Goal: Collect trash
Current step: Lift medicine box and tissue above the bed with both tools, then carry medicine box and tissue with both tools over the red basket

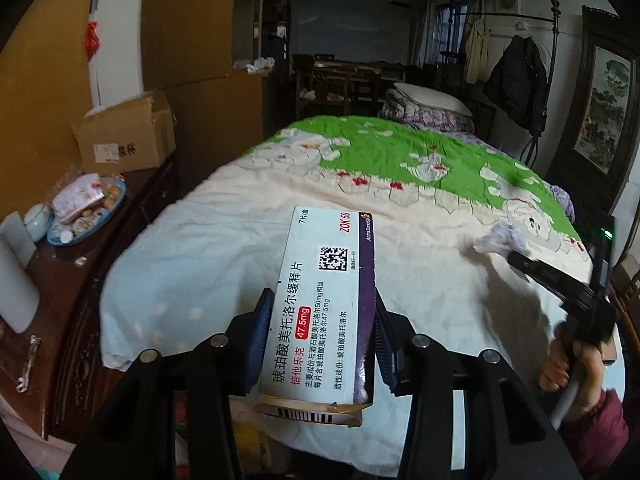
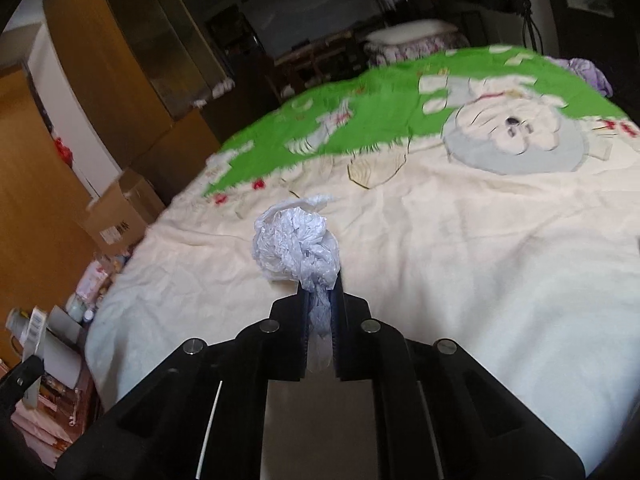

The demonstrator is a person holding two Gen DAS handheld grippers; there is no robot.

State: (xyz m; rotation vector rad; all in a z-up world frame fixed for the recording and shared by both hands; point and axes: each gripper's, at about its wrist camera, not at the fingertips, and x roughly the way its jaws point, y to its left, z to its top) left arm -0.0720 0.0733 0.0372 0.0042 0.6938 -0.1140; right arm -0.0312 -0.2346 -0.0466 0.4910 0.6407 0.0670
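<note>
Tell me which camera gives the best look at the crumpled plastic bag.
The right wrist view: the crumpled plastic bag sits close and central, pinched in the right gripper. The left wrist view shows it only small and blurred at the right edge, above the bed.

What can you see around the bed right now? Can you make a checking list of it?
Surface: bed with a cream and green cartoon blanket, mostly bare.
Job's things: medicine box and crumpled plastic bag, both held.
Clutter: cardboard box, a plate of snacks and a white jar on the side cabinet.
Grippers: left gripper fingers clamp the medicine box; right gripper fingers pinch the plastic bag.
Cables: nothing seen.
Surroundings: pillow, coats on a rack, framed painting, wooden wardrobe.
</note>
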